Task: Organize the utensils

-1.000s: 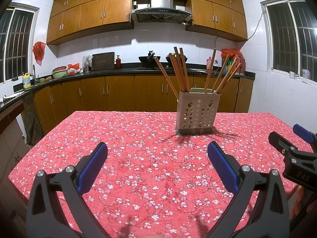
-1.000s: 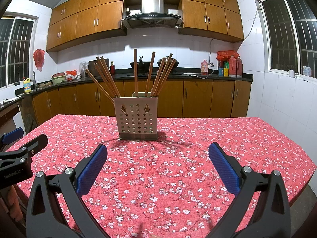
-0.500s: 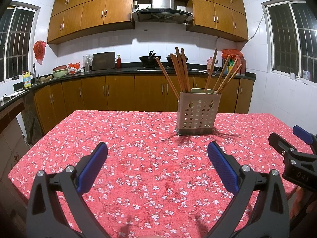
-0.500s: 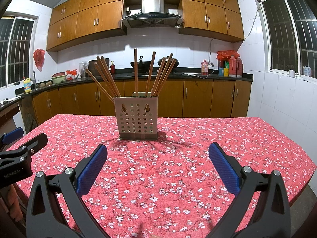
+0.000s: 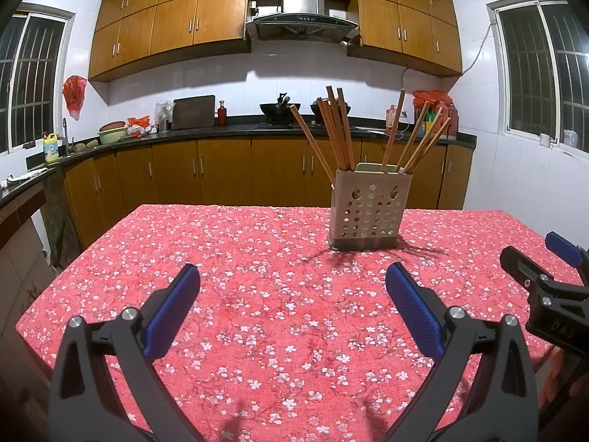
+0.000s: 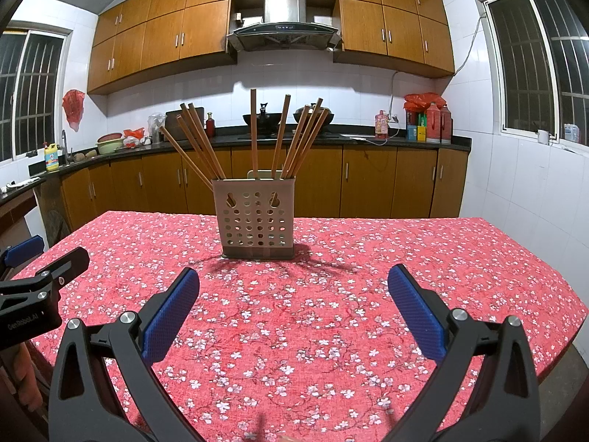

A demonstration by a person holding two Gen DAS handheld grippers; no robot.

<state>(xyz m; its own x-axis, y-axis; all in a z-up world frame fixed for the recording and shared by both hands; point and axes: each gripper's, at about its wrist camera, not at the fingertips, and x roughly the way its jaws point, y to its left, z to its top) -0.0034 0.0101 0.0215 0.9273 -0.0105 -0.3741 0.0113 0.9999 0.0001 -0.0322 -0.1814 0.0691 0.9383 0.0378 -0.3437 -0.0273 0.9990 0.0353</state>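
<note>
A beige perforated utensil holder [image 5: 369, 209] stands upright on the red floral tablecloth [image 5: 257, 294], with several wooden chopsticks [image 5: 337, 129] fanned out of its top. It also shows in the right wrist view [image 6: 257, 217] with its chopsticks [image 6: 198, 143]. My left gripper [image 5: 292, 294] is open and empty, hovering over the cloth short of and left of the holder. My right gripper [image 6: 293, 296] is open and empty, in front of the holder. Each gripper shows at the edge of the other's view: the right gripper [image 5: 545, 276] and the left gripper [image 6: 36, 280].
The table ends at its left edge [image 5: 48, 294] and right edge [image 6: 574, 305]. Brown kitchen cabinets and a dark counter [image 5: 221, 129] with pots and bottles run behind the table. Windows are on both side walls.
</note>
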